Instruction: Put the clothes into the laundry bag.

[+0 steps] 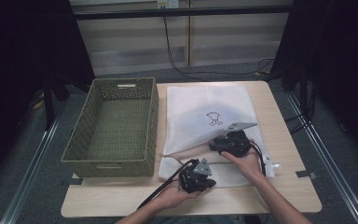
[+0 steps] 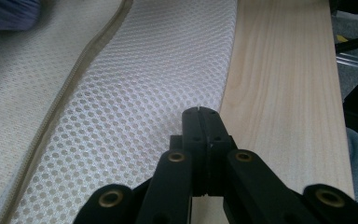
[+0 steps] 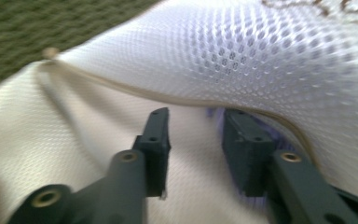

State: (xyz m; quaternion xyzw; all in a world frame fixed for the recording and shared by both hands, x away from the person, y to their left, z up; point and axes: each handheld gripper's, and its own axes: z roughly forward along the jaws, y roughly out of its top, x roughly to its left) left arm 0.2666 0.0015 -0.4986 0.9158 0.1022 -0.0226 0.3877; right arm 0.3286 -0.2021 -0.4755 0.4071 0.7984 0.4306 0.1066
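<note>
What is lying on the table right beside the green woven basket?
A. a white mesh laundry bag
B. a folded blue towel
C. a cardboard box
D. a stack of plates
A: a white mesh laundry bag with a zipper edge lies flat on the wooden table, right of the green woven basket.

Cloth, wicker and wood before you

Your white mesh laundry bag (image 1: 205, 112) is soft, perforated cloth; the olive woven basket (image 1: 113, 126) looks rough and matt; the pale wooden table (image 1: 289, 140) is smooth-grained.
</note>
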